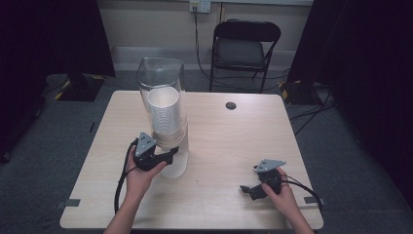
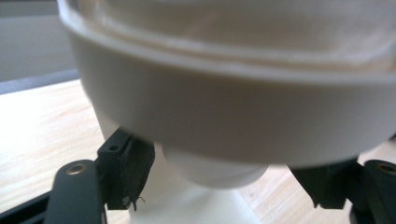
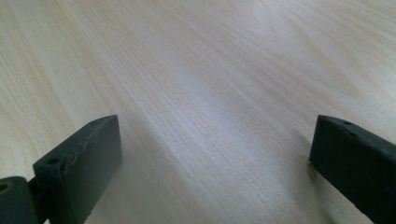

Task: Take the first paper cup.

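Note:
A tall clear cup dispenser (image 1: pixel 160 80) stands left of the table's middle, with a stack of white paper cups (image 1: pixel 164 105) inside. My left gripper (image 1: pixel 173 155) reaches in at its lower end. In the left gripper view the lowest cup's bottom (image 2: pixel 215 170) pokes out under the dispenser's white collar (image 2: pixel 233 121), between the jaws of the left gripper (image 2: pixel 226 169). The left pad (image 2: pixel 130 168) is close beside the cup, while the right one stands apart from it. My right gripper (image 1: pixel 246 191) rests low near the front right, open (image 3: pixel 215 128) over bare wood.
The light wooden table (image 1: pixel 229 146) has a round cable hole (image 1: pixel 231 105) toward the back. A black folding chair (image 1: pixel 243 48) stands behind the table. Cables lie on the grey floor at the right, and dark curtains hang on both sides.

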The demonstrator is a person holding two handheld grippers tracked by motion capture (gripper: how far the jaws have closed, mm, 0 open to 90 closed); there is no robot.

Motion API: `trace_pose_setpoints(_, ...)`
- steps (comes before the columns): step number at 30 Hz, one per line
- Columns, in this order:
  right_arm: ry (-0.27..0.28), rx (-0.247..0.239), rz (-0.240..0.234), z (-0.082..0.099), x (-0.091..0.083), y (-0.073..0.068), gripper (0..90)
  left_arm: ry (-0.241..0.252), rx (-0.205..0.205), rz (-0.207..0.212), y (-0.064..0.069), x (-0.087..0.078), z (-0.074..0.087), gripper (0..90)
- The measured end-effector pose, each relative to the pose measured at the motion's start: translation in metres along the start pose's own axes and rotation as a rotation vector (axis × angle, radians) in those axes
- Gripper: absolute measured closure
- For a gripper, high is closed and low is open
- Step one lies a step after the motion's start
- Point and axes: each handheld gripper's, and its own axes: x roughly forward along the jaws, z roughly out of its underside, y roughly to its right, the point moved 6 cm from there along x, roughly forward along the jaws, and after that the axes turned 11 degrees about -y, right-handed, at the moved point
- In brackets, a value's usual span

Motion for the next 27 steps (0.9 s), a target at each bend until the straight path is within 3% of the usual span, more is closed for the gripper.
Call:
trace_pose_setpoints(7, 0.001, -0.001, 0.000, -0.0001, 0.0001, 0.0000, 1.7, 0.002, -0.013, -0.013, 0.0004, 0.0037, -0.0005, 33.3)
trace_pose_setpoints(17, 0.002, -0.003, 0.000, -0.0001, 0.0001, 0.0001, 1.7, -0.012, 0.027, -0.035, 0.0010, 0.0031, 0.0020, 35.4)
trace_pose_setpoints(21, 0.002, -0.003, 0.000, -0.0001, 0.0001, 0.0001, 1.7, 0.013, 0.010, -0.040, 0.0026, 0.0045, 0.0031, 35.7)
trace_pose_setpoints(22, 0.002, -0.002, 0.000, -0.0001, 0.0001, 0.0000, 1.7, 0.015, 0.030, -0.044, 0.0018, 0.0042, 0.0040, 35.7)
trace_pose_setpoints(26, 0.002, -0.003, 0.000, -0.0001, 0.0001, 0.0001, 1.7, 0.029, 0.020, -0.045, 0.0032, 0.0053, 0.0039, 35.9)
trace_pose_setpoints(27, 0.002, -0.002, 0.000, -0.0001, 0.0001, 0.0001, 1.7, 0.007, 0.022, -0.047, 0.0034, 0.0056, 0.0042, 36.0)
